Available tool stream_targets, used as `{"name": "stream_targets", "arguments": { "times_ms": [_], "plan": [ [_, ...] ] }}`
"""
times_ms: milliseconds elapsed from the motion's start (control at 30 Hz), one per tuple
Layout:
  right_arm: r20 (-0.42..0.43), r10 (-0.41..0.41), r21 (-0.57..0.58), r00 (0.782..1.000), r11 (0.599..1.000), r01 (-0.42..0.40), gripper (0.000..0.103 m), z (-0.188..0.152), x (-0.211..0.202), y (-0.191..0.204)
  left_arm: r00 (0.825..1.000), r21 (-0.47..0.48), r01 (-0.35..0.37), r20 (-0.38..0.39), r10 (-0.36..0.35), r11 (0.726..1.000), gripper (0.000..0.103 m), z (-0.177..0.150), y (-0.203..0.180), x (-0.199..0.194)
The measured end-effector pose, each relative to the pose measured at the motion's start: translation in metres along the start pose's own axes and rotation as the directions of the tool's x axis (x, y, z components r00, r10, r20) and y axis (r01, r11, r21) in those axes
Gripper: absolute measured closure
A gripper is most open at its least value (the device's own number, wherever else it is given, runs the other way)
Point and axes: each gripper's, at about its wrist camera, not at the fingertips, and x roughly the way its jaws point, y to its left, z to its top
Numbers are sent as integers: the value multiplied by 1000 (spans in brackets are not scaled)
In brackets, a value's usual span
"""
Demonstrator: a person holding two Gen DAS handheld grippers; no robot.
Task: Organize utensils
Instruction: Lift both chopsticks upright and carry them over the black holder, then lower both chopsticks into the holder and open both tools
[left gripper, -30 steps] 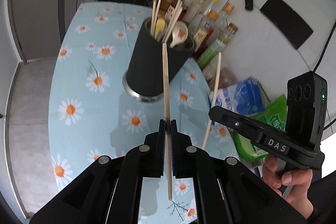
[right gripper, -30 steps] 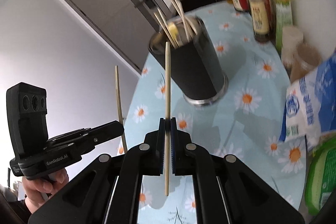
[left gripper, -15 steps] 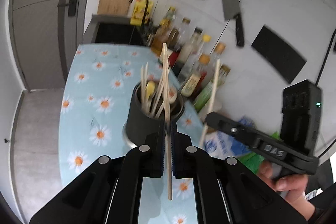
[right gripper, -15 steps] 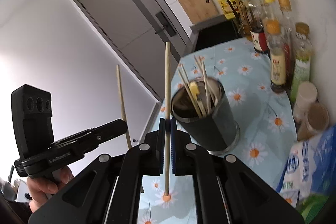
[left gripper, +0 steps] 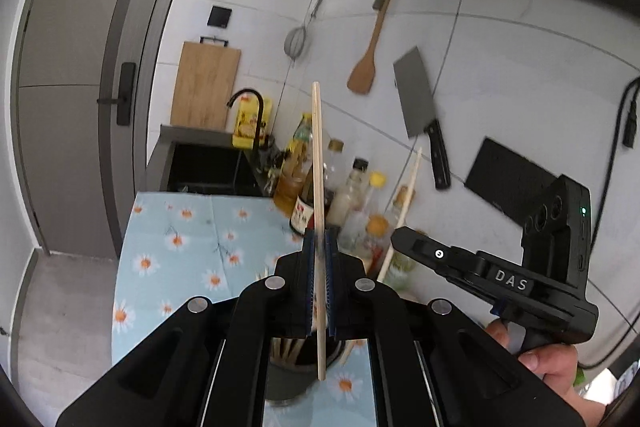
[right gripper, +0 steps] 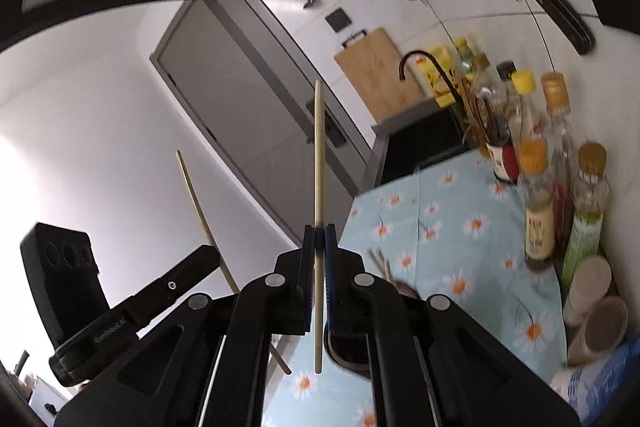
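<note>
Chopsticks: two are held upright above the worktop (left gripper: 168, 247), one (left gripper: 318, 187) clamped in the left gripper (left gripper: 319, 247), the other (right gripper: 318, 167) clamped in the right gripper (right gripper: 319, 247). One dark holder (left gripper: 288, 383) stands below, partly hidden, with several sticks already inside; their number is unclear. Judged risks: a lowered tip could catch the holder's rim or the crowded sticks and slip in the jaws, and the two grippers, side by side, could knock together.
</note>
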Motion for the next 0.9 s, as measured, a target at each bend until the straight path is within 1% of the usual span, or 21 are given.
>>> {"name": "stream_targets", "arguments": {
  "times_ms": [67, 200, 233, 300, 467, 533, 567, 667, 800, 900],
  "plan": [
    [15, 7, 11, 1000, 1000, -7, 97, 6, 4, -6, 1000, -9, 1, 16, 0, 1000, 99, 4, 3, 7],
    [27, 2, -8, 1000, 1000, -2, 97, 10, 14, -12, 999, -1, 14, 53, -14, 1000, 99, 6, 6, 17],
    [21, 8, -5, 1000, 1000, -8, 97, 10, 18, -15, 997, -3, 4, 78, -4, 1000, 99, 5, 7, 18],
    [19, 6, 1, 1000, 1000, -6, 97, 7, 25, -22, 996, 0, -11, 90, 11, 1000, 99, 3, 9, 22],
    [8, 2, -32, 1000, 999, -2, 97, -3, 40, -30, 997, -6, -9, 72, 10, 1000, 99, -10, 17, 40],
    [12, -10, -65, 1000, 998, 10, 97, -9, 45, -30, 998, -10, -6, 57, 6, 1000, 99, -17, 20, 46],
    [13, -15, -82, 1000, 996, 16, 97, -12, 47, -30, 999, -2, -8, 39, 8, 1000, 99, -21, 20, 51],
    [16, -43, -146, 999, 988, 45, 97, -22, 53, -29, 1000, 22, -23, 22, 22, 1000, 99, -31, 19, 57],
    [-8, -20, -144, 1000, 989, 19, 97, -29, 59, -29, 1000, 34, -17, 1, 17, 999, 99, -38, 18, 60],
    [-11, -20, -143, 1000, 990, 18, 97, -31, 59, -28, 999, 32, -33, -12, 33, 999, 98, -41, 17, 60]
  ]
}}
